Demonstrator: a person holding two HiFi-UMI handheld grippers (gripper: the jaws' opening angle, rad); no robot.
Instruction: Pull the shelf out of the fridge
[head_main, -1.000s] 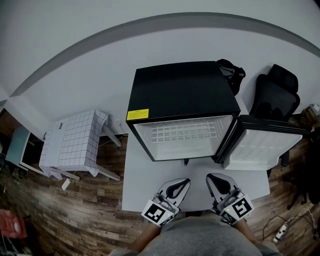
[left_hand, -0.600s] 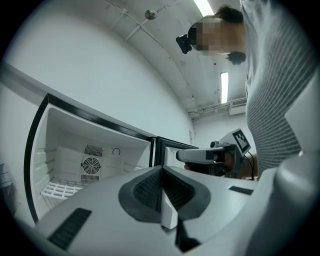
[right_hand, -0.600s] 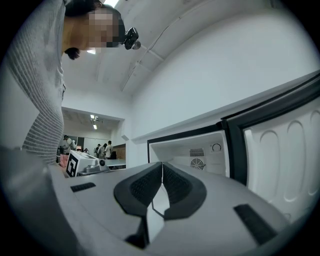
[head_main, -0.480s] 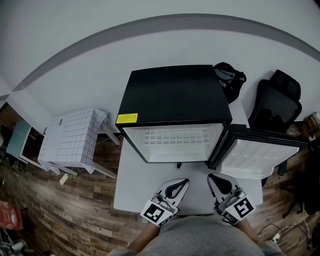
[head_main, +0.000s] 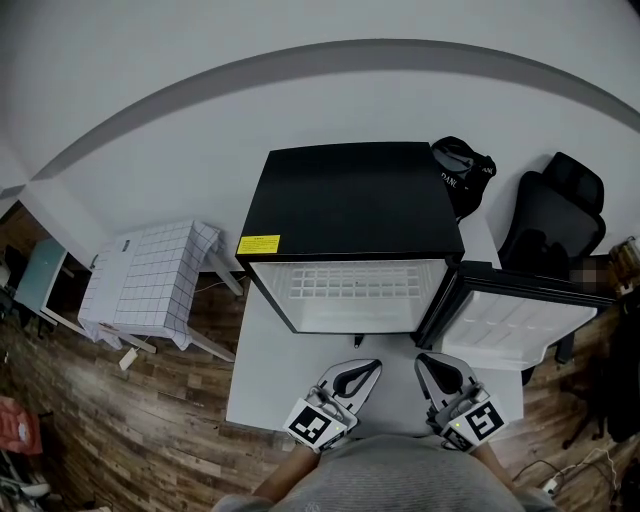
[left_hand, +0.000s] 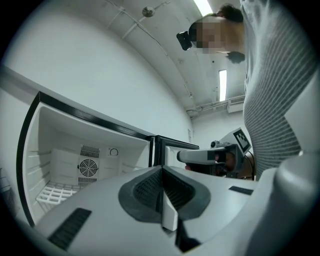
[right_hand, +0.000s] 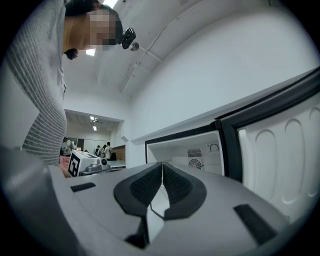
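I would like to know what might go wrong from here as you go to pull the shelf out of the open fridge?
1. The left gripper and right gripper are both shut and short of the fridge; unless they open first, they may shove the shelf back instead of gripping it.
2. The open door juts out near the right gripper, which might clip it.
3. A stuck shelf could drag the fridge along the table.

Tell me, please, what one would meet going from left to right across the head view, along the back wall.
Table with a checked cloth → black fridge → black bag → black office chair.
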